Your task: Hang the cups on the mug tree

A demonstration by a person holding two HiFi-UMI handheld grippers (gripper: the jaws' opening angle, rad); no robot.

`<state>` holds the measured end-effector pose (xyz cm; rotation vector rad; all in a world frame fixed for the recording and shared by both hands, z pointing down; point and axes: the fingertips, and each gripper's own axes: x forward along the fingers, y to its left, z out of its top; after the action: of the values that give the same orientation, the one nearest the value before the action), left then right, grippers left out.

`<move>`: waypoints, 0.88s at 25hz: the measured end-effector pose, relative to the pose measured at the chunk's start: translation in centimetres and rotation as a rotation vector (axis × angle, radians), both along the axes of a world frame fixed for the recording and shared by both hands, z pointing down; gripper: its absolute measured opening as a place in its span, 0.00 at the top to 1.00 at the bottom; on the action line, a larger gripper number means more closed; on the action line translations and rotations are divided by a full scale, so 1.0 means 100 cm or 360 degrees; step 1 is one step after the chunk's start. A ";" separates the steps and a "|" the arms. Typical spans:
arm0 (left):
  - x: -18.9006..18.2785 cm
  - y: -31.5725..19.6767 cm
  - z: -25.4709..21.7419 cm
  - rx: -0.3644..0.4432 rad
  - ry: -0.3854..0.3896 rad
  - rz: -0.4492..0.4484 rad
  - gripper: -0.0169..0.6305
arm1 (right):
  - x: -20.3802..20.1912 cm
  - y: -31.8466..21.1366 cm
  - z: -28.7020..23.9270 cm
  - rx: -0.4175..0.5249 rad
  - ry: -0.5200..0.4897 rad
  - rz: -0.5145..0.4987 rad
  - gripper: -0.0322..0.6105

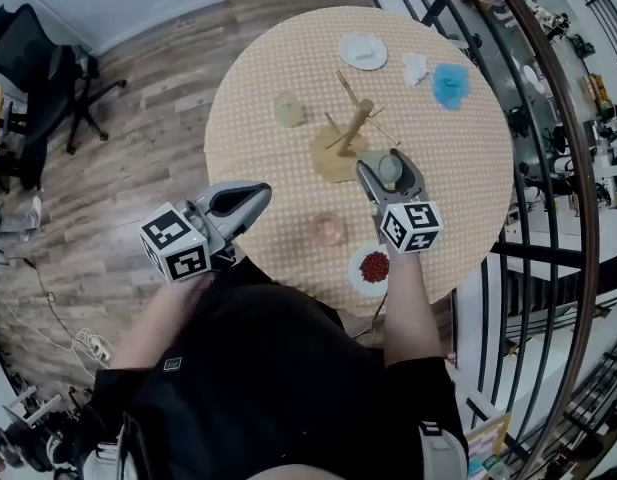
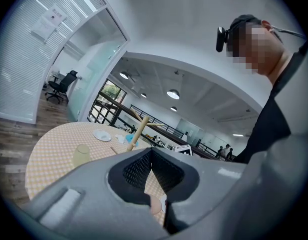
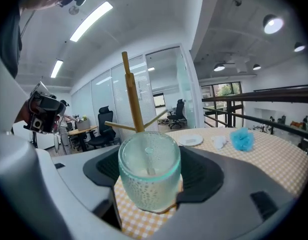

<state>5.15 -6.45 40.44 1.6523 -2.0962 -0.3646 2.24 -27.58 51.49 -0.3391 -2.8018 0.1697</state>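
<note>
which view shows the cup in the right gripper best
The right gripper view: the pale green cup fills the centre, held by the right gripper. The head view shows only its top, small. The left gripper view misses it.

Head view looks steeply down on the table (image 1: 468,168); both gripper views look low toward the mug tree (image 1: 350,128).

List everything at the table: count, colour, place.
checked round table: one, orange, white
wooden mug tree: one, tan, centre
frosted green glass cup: one, between right jaws
pale yellowish cup: one, left of tree
pink cup: one, near side
white bowl of red pieces: one, near edge
white saucer: one, far side
crumpled white piece: one, beside saucer
fluffy blue ball: one, far right
left gripper: one, grey, shut, empty
right gripper: one, grey, holding glass cup
</note>
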 end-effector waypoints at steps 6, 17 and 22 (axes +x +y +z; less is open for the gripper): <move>-0.004 0.004 0.004 -0.0033 0.0008 -0.0017 0.96 | 0.000 -0.003 0.018 -0.0070 0.0064 0.0022 0.42; -0.009 0.018 0.015 -0.0048 0.0041 -0.0050 0.96 | -0.008 0.009 0.041 0.0066 0.0188 -0.0067 0.42; -0.008 0.020 0.018 -0.0044 0.0050 -0.0044 0.96 | -0.004 0.010 0.052 0.0168 0.0261 -0.0094 0.42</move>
<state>4.37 -4.42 42.23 1.5931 -2.0939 -0.3663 1.86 -26.54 56.71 -0.3645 -2.6239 0.0338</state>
